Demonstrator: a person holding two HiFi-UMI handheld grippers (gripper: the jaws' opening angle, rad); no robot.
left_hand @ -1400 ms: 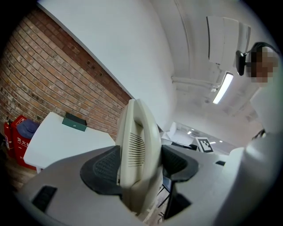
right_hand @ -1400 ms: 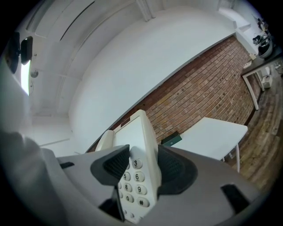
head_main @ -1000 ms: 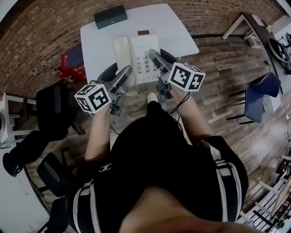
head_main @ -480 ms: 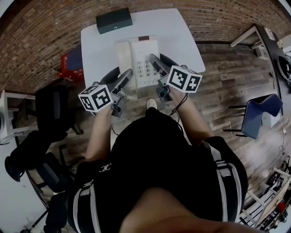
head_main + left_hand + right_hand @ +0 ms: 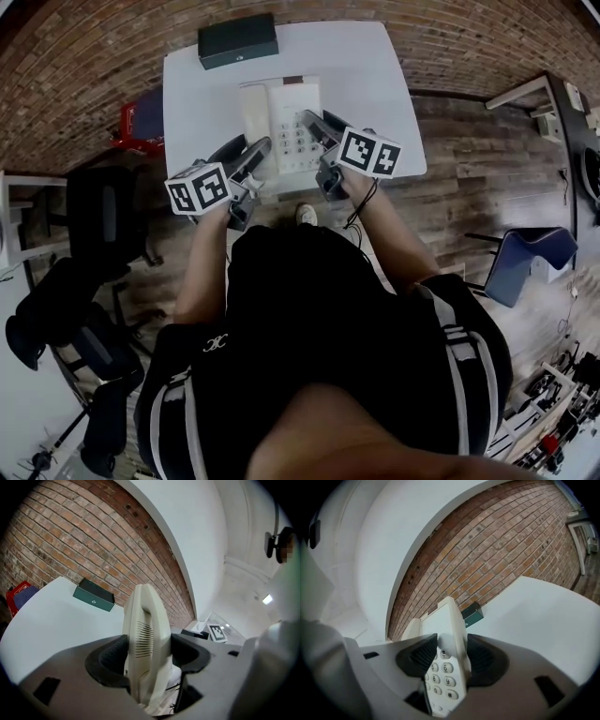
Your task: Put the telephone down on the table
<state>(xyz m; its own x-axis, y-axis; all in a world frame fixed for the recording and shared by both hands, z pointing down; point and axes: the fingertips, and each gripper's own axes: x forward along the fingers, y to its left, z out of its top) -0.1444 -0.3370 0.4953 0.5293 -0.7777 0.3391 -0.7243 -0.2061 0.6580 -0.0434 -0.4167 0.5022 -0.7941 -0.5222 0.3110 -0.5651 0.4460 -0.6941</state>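
**A:** Report the left side.

**B:** A red item lies on the wooden floor just left of the white bench. A black chair stands nearer, apart from the bench. The left claw is closed on the telephone at its handset side, with both pads tight against the handset.

**A:** Location of the telephone?

**B:** Over the near half of the bench, keypad up, between the two claws. Contact with the bench surface cannot be confirmed.

**A:** Items nearby?

**B:** A dark green box sits at the far left edge of the bench, apart from the telephone and beyond it.

**A:** Right side?

**B:** The right claw is clamped on the telephone's right edge, beside the keypad. A blue chair stands on the floor, well to the right of the bench.
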